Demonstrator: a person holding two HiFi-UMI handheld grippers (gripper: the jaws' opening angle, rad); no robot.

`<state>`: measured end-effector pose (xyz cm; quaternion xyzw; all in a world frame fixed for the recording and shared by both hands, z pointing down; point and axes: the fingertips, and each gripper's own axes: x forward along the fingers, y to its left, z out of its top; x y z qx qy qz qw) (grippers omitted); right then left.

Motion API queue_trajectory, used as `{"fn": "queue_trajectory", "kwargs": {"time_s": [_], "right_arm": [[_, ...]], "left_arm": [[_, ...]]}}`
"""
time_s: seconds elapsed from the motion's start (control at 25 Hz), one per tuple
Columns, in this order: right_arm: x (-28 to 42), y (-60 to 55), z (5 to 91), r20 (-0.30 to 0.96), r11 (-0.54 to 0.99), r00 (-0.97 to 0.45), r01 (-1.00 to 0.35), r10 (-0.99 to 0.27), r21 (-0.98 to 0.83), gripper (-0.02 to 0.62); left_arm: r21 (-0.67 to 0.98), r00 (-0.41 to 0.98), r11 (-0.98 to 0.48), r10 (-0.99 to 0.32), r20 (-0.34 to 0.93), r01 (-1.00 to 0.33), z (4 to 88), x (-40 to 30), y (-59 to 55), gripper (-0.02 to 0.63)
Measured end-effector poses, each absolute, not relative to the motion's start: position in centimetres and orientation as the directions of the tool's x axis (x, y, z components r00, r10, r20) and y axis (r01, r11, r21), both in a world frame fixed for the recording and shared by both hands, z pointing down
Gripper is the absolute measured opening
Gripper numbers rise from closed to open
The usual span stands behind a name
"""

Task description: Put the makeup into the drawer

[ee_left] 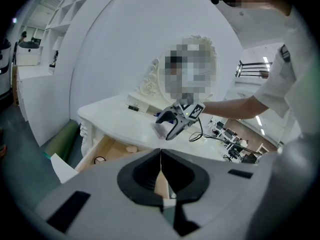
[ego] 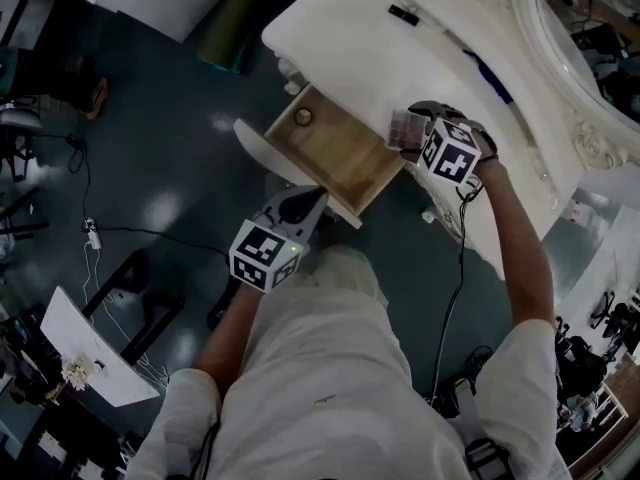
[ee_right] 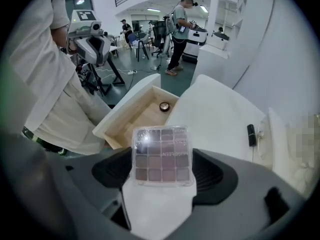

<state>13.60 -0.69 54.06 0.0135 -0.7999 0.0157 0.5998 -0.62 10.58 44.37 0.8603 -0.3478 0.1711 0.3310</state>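
eyeshadow palette (ee_right: 161,155): a flat square case with a clear lid over rows of mauve pans. the right hand-held gripper (ee_right: 160,173) is clamped on its lower part and carries it above the edge of the white desk (ego: 400,58), just beside the open wooden drawer (ego: 345,158). the left hand-held gripper (ee_left: 161,181) has its jaws together with nothing between them, and is held in front of the drawer. handling estimate: light and rigid, with a smooth lid likely to slip and pressed powder likely to crack if dropped. grip across two opposite side edges, keep level, and set down on the bare drawer floor, away from the small round item (ee_right: 164,106).
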Motion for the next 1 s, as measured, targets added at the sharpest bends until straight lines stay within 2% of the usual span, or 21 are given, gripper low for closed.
{"fn": "queue_trajectory", "kwargs": {"time_s": [0.52,1.0], "right_arm": [[5.3,3.1,52.8,0.945,0.976,-0.327,-0.213,-0.022,-0.051,0.383],[-1.6,6.3,58.4,0.931,0.899,-0.366,-0.408,0.000,-0.161,0.383]], "left_arm": [[0.447,0.730,-0.584,-0.461,0.504,-0.677,43.1,-4.1,9.7,0.011],[0.479,0.742,-0.573,-0.436,0.510,-0.665,45.0,-8.2,9.8,0.011]]}}
